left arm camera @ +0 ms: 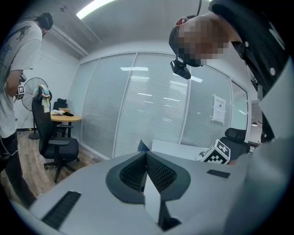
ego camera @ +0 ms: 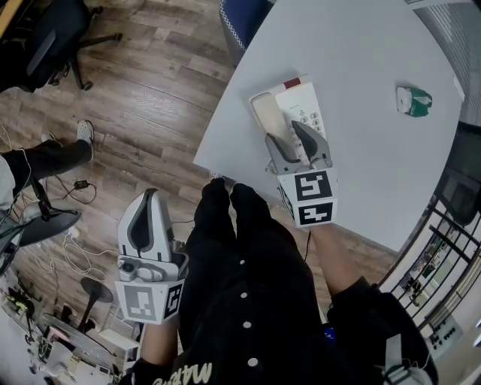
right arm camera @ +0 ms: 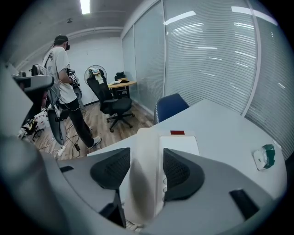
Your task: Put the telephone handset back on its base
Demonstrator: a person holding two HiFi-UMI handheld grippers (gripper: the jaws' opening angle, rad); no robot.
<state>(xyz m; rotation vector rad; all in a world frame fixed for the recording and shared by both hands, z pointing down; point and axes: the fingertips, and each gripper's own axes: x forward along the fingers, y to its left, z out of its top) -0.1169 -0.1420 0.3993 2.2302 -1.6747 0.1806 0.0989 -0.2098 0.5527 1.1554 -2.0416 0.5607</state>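
Observation:
The white telephone base [ego camera: 304, 109] lies near the left edge of the white table [ego camera: 361, 53]. Its cream handset [ego camera: 267, 120] rests along the base's left side. My right gripper [ego camera: 285, 131] straddles the near end of the handset [right arm camera: 144, 174]. Its jaws stand open on either side, and a strip of the base [right arm camera: 179, 144] shows between the handset and the right pad. My left gripper [ego camera: 148, 197] is held off the table, over the wooden floor at my left side. It points at the room, and in the left gripper view the left gripper [left arm camera: 146, 158] is shut and empty.
A small green and white object [ego camera: 414, 101] lies on the table's far right. A blue chair [ego camera: 240, 19] stands at the table's far end. A black office chair [ego camera: 45, 45] and cables are on the floor at left. A person [right arm camera: 62, 92] stands beyond.

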